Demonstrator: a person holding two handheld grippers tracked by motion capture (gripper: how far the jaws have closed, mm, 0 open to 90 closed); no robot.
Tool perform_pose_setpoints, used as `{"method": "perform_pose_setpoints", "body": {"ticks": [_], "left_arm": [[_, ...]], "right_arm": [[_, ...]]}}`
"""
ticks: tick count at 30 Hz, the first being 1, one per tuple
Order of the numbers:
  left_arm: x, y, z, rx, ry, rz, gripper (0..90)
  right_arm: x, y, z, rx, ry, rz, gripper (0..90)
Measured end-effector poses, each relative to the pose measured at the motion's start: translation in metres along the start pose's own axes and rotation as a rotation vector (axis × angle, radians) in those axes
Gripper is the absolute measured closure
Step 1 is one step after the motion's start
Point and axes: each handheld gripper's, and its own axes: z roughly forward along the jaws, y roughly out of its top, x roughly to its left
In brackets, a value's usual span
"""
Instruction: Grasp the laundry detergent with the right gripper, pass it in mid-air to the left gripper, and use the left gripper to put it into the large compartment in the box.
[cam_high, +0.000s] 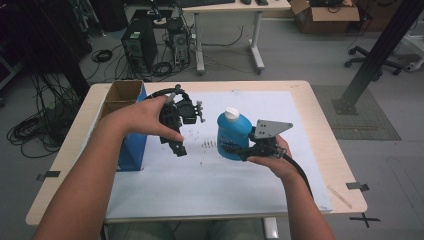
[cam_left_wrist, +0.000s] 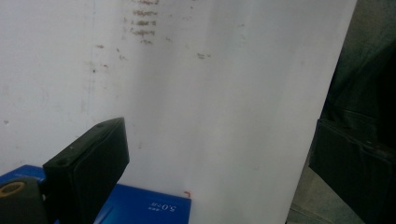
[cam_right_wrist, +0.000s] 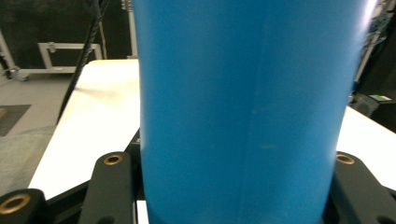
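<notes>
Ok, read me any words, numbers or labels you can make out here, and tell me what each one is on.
"5.0" followed by small characters too blurred to read, printed upside down in white: on the blue box in the left gripper view.
Label on the blue bottle: white print, too small to read in the high view.
Nothing else legible.

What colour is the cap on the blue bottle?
White; the cap on the blue bottle shows best in the high view.
</notes>
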Motion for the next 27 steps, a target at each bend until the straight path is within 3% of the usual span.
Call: {"method": "perform_pose_setpoints", "body": {"ticks": [18, 27], "left_arm": [[-0.004, 0.001, -0.004, -0.001, -0.013, 0.036, 5.0], [-0.006, 0.002, -0.006, -0.011, -0.011, 0.049, 4.9]], "right_arm": [[0.010, -0.013, 0.023, 0.006, 0.107, -0.024, 44.9], [0.014, -0.018, 0.035, 0.015, 0.185, -0.015, 44.9]]}}
